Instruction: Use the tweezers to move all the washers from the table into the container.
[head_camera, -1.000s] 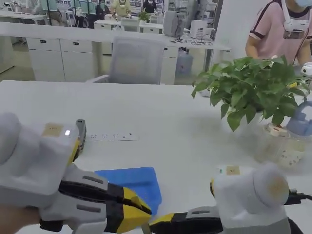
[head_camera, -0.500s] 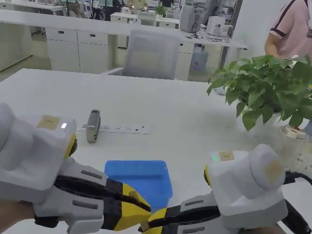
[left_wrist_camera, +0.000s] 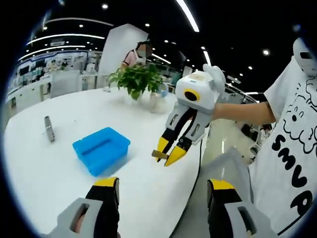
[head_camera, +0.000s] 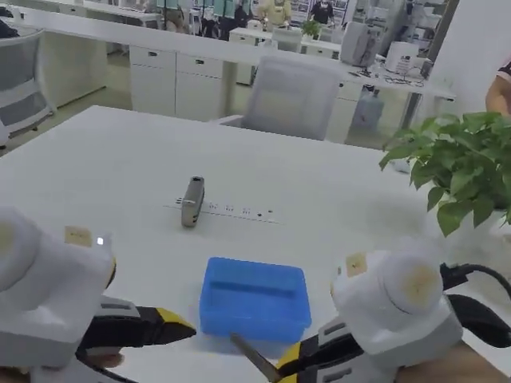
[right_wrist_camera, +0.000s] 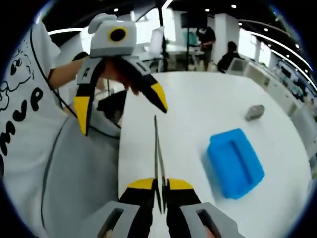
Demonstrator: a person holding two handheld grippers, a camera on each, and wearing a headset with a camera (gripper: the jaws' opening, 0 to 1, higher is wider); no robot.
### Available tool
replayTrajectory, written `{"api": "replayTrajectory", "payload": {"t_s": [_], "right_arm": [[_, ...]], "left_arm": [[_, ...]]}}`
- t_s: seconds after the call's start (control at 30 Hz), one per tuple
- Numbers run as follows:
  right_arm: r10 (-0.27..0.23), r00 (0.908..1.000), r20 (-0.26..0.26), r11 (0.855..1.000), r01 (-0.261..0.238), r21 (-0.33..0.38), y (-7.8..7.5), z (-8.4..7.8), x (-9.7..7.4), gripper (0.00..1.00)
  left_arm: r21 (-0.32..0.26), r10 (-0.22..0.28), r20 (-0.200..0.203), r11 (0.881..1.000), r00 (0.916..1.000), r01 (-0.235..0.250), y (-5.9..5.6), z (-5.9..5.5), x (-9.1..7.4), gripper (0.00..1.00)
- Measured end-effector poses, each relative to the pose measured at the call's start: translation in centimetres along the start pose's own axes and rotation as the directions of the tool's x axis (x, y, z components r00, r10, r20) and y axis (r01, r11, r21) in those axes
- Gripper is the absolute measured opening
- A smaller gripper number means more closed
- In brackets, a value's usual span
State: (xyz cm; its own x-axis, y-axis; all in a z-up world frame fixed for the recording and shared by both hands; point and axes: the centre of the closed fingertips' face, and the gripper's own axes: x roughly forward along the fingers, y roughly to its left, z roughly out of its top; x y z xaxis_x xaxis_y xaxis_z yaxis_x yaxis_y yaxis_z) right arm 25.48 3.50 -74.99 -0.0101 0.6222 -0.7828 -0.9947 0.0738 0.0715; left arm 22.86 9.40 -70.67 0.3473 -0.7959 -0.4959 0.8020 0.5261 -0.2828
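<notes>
head view: tweezers (head_camera: 252,356) between container (head_camera: 254,299) and table (head_camera: 120,159) front edge

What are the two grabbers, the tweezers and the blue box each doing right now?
left gripper, open, jaws wide apart, holding nothing.
right gripper, shut on the tweezers.
tweezers, gripped, arms close together, sticking out forward.
blue container, flat on the table, apart from both grippers.

Left gripper (right_wrist_camera: 121,113) with jaws spread wide, right gripper (left_wrist_camera: 167,153) clamped on tweezers (right_wrist_camera: 157,148), facing each other
</notes>
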Motion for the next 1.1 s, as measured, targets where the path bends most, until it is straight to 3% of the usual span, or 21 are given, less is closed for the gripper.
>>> {"api": "replayTrajectory", "payload": {"t_s": [0.13, 0.23, 0.3, 0.4, 0.47, 0.5, 0.53, 0.6, 0.67, 0.7, 0.73, 0.83, 0.93, 0.97, 1.0, 1.03, 1.07, 1.1], "right_arm": [[-0.008, 0.9956, -0.094, 0.999, 0.005, -0.041, -0.9, -1.2, 0.8, 0.05], [-0.019, 0.9874, -0.157, 0.996, 0.006, -0.084, -1.9, -2.1, 1.8, 0.05], [-0.016, 0.9820, -0.188, 0.995, -0.002, -0.095, -2.1, -2.8, 2.2, 0.05], [-0.019, 0.9727, -0.231, 0.993, -0.009, -0.118, -3.1, -3.5, 3.3, 0.05], [-0.020, 0.9704, -0.241, 0.992, -0.010, -0.124, -3.6, -3.6, 3.8, 0.05], [-0.023, 0.9688, -0.247, 0.992, -0.010, -0.129, -3.8, -3.7, 4.0, 0.05], [-0.026, 0.9644, -0.263, 0.990, -0.012, -0.141, -4.0, -4.0, 4.3, 0.05], [-0.038, 0.9571, -0.287, 0.987, -0.009, -0.160, -4.4, -4.4, 4.6, 0.05], [-0.039, 0.9519, -0.304, 0.985, -0.014, -0.171, -4.6, -4.9, 5.0, 0.05], [-0.037, 0.9506, -0.308, 0.985, -0.016, -0.170, -4.7, -5.0, 5.2, 0.05], [-0.036, 0.9487, -0.314, 0.985, -0.019, -0.169, -4.8, -5.2, 5.3, 0.05], [-0.040, 0.9438, -0.328, 0.984, -0.020, -0.179, -5.1, -5.7, 6.0, 0.05], [-0.054, 0.9389, -0.340, 0.980, -0.015, -0.198, -5.4, -6.2, 6.5, 0.05], [-0.052, 0.9385, -0.341, 0.979, -0.019, -0.202, -5.4, -6.3, 6.6, 0.05], [-0.048, 0.9386, -0.342, 0.980, -0.023, -0.200, -5.3, -6.4, 6.8, 0.05], [-0.043, 0.9388, -0.342, 0.980, -0.027, -0.198, -5.2, -6.4, 7.0, 0.05], [-0.042, 0.9390, -0.341, 0.979, -0.030, -0.202, -5.3, -6.5, 7.3, 0.04], [-0.045, 0.9383, -0.343, 0.978, -0.028, -0.206, -5.4, -6.6, 7.5, 0.04]], "left_arm": [[-0.093, 0.107, 0.045, 0.990, 0.9933, -0.102, 0.8, -1.3, -1.3, 0.81], [-0.151, 0.277, 0.075, 0.953, 0.9578, -0.264, 2.5, -2.4, -2.8, 0.92], [-0.174, 0.327, 0.101, 0.936, 0.9396, -0.307, 2.8, -2.6, -3.5, 0.97], [-0.187, 0.443, 0.119, 0.889, 0.8884, -0.419, 3.5, -3.1, -4.9, 0.99], [-0.197, 0.475, 0.122, 0.872, 0.8712, -0.448, 3.5, -3.5, -5.3, 0.99], [-0.210, 0.482, 0.121, 0.867, 0.8679, -0.452, 3.4, -3.7, -5.3, 0.99], [-0.232, 0.529, 0.122, 0.838, 0.8396, -0.494, 3.8, -3.9, -5.6, 0.99], [-0.223, 0.590, 0.135, 0.801, 0.7959, -0.556, 4.3, -4.0, -6.0, 0.99], [-0.213, 0.657, 0.133, 0.750, 0.7420, -0.626, 4.7, -4.5, -6.2, 0.99], [-0.203, 0.660, 0.126, 0.748, 0.7410, -0.632, 4.5, -4.7, -5.9, 0.99], [-0.191, 0.692, 0.135, 0.720, 0.7087, -0.667, 4.6, -4.7, -6.0, 0.99], [-0.198, 0.739, 0.172, 0.673, 0.6509, -0.712, 4.5, -4.3, -6.3, 0.99], [-0.202, 0.769, 0.196, 0.638, 0.6080, -0.743, 4.5, -4.0, -6.6, 0.99], [-0.166, 0.793, 0.197, 0.606, 0.5763, -0.778, 4.8, -3.9, -7.1, 0.99], [-0.150, 0.801, 0.201, 0.594, 0.5643, -0.790, 5.0, -3.8, -7.3, 0.99], [-0.150, 0.798, 0.193, 0.599, 0.5709, -0.787, 5.0, -3.9, -7.0, 0.99], [-0.151, 0.801, 0.191, 0.595, 0.5673, -0.789, 5.1, -4.0, -7.1, 0.99], [-0.150, 0.807, 0.194, 0.586, 0.5569, -0.797, 5.2, -4.0, -7.3, 0.99]]}}
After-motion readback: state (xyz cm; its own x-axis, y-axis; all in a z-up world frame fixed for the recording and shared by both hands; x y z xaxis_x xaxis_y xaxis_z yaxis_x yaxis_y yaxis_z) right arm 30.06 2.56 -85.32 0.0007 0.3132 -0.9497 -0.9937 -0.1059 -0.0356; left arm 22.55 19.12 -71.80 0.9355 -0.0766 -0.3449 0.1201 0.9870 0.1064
